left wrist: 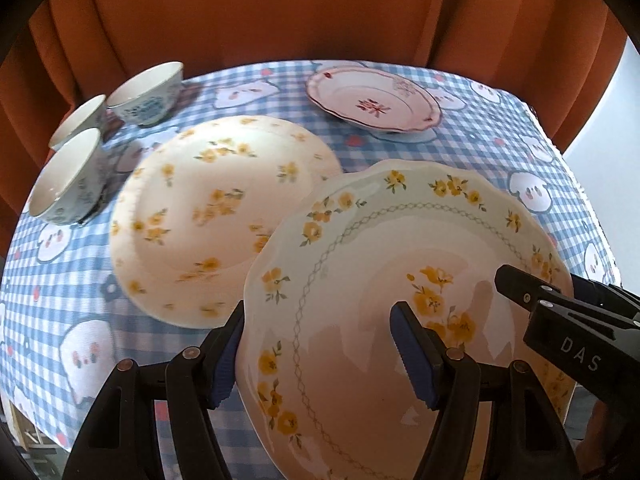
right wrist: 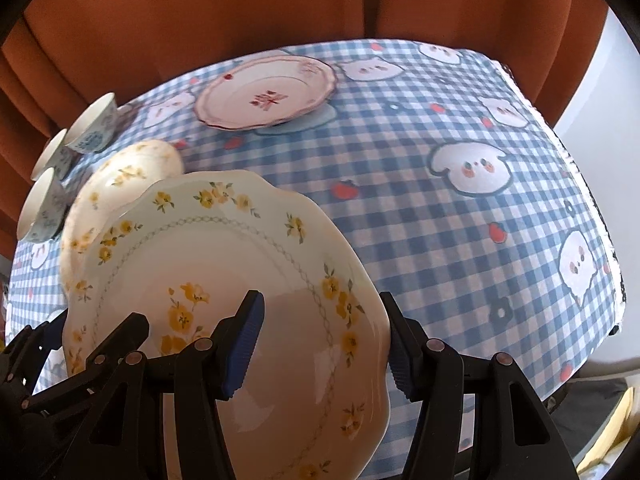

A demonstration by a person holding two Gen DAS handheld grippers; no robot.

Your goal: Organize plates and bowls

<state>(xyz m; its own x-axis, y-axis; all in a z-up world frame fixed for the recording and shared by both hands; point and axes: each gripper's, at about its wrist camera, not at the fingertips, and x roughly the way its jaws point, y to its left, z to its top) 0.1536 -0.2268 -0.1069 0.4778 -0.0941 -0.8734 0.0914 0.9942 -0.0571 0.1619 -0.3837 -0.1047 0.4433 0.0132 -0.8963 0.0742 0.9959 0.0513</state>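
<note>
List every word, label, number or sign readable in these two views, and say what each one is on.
"DAS": white letters on the black body of the right gripper, seen in the left wrist view.
Nothing else is legible: the plates, bowls and tablecloth carry only flowers, patterns and cartoon faces, no writing.

Right half of counter (right wrist: 460,240): bare cloth, open passage to far edge. Far centre: pink plate (right wrist: 266,94) standing alone, gaps all round. Left edge blocked by three bowls (left wrist: 68,178) clustered close. Centre-left taken by flowered plate (left wrist: 216,216); only a narrow strip between it and the bowls. Scalloped plate (right wrist: 224,300) fills near centre, overlapping the flowered plate's near-right rim. Orange curtain (left wrist: 280,12) backs the counter.
</note>
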